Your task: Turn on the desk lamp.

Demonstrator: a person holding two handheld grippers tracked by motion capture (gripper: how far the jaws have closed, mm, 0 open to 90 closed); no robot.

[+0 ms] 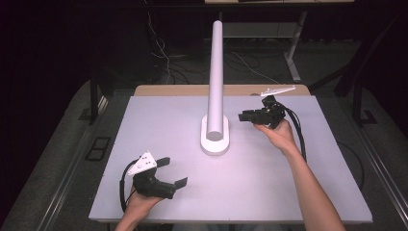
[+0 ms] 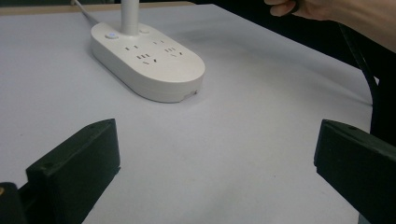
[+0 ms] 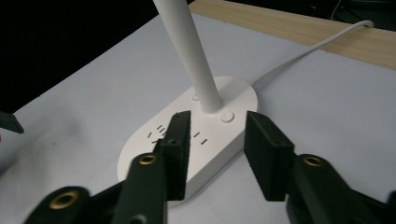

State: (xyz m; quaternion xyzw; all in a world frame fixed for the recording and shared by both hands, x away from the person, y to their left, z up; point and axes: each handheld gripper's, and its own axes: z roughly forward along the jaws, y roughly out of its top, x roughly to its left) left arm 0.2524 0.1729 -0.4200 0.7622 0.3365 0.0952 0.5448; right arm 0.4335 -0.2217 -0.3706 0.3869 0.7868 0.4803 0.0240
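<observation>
A white oval base (image 1: 214,142) with several sockets on its top stands in the middle of the table, and a tall white pole (image 1: 216,72) rises from it. My right gripper (image 1: 245,116) hovers just right of the pole and points left at it. In the right gripper view its jaws (image 3: 218,128) stand open over the base (image 3: 140,149), nothing between them, near a round button (image 3: 227,116). My left gripper (image 1: 174,172) rests at the front left, wide open and holding nothing. In the left gripper view (image 2: 217,140) the base (image 2: 149,65) lies well ahead.
The pale grey tabletop (image 1: 288,183) ends at a wooden strip (image 3: 299,28) along the far edge. A white cable (image 3: 303,51) runs from the base over that edge. The hand holding the right gripper (image 2: 317,11) reaches in at the top right of the left gripper view.
</observation>
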